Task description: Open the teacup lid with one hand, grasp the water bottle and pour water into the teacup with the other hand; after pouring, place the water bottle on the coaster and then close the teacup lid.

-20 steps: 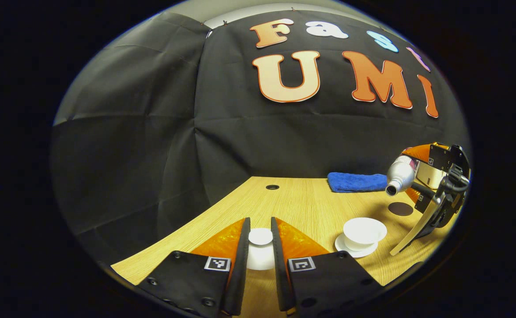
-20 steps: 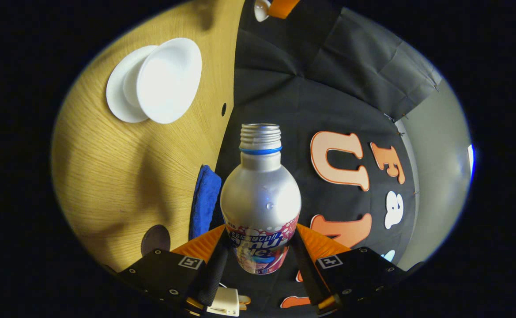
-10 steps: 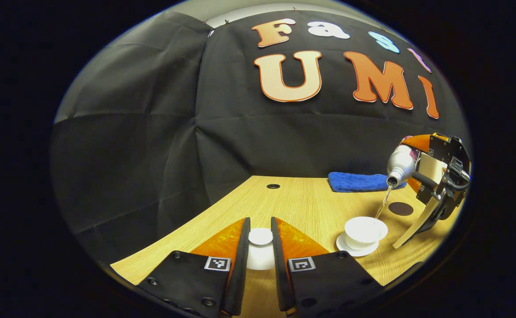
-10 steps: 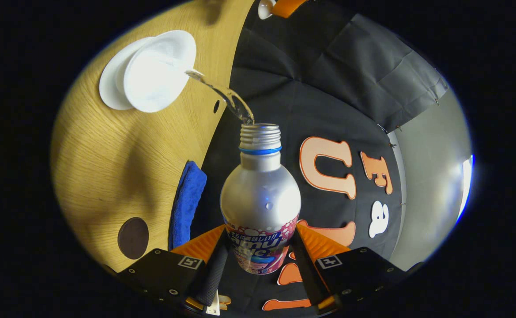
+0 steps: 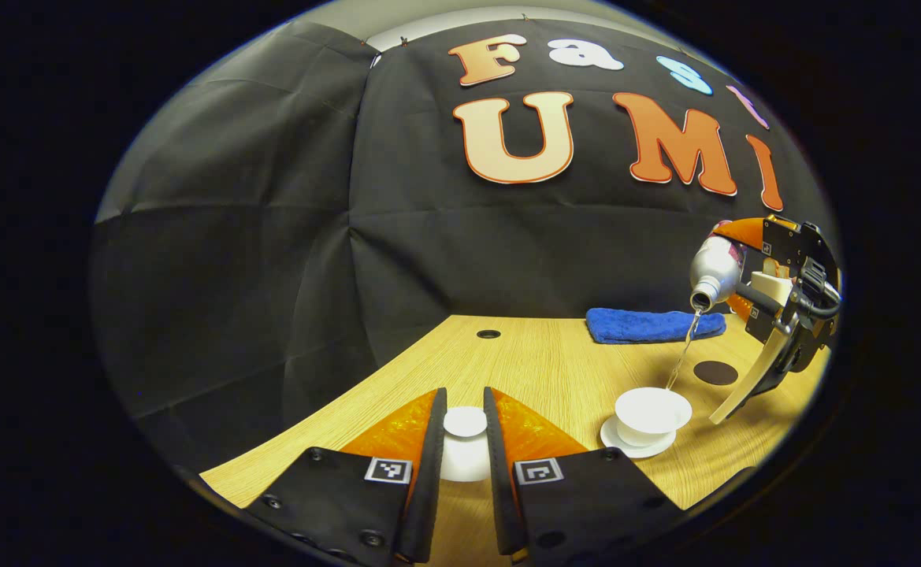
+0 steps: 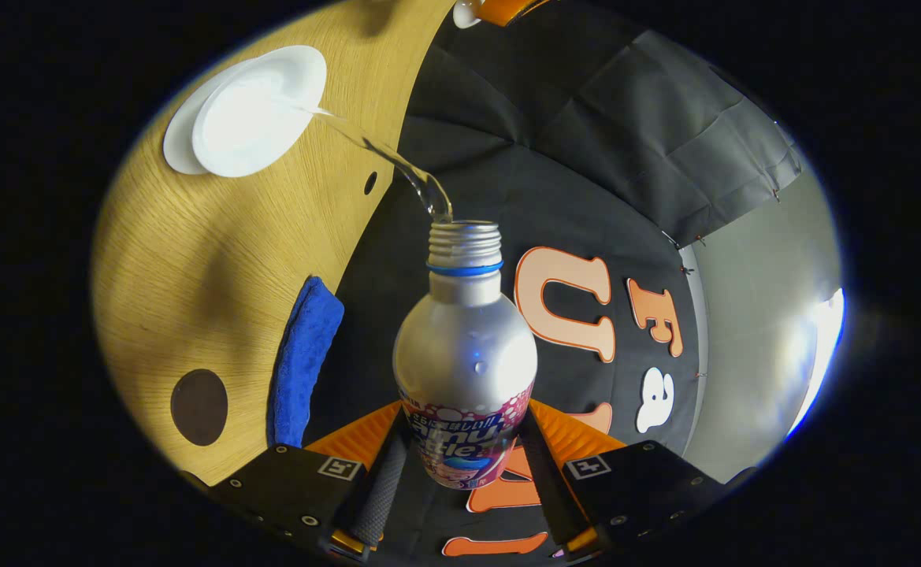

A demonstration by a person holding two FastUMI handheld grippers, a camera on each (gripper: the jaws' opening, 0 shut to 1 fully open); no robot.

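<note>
Since a second ago the bottle [image 6: 466, 339] has tipped further and risen, and a thin stream [image 6: 381, 157] now runs from its mouth into the cup [image 6: 258, 110], where before no water fell. Between the right gripper [image 6: 464, 472] jaws sits the bottle's lower body, both fingers pressed on its printed band, the neck pointing away ahead of them.

Between the left gripper [image 5: 464, 461] jaws sits the lid [image 5: 465, 422], gripped by its knob and held off to the side of the cup [image 5: 652, 409], well apart from it.

To pour well, I would keep the tilt steady so the stream stays thin and lands inside the rim, then roll the bottle upright slowly before carrying it to the coaster [image 6: 199, 407], which lies beside the jaws' left finger, near the towel [image 6: 302, 358].

Smooth, rounded brushed metal with a threaded neck makes up the bottle, likely slippery. Glossy white ceramic forms the wide-mouthed cup, which stands on a saucer [image 5: 632, 446]. Flat, dark and round, the coaster lies on the wood-grain table [image 5: 539, 362].
</note>
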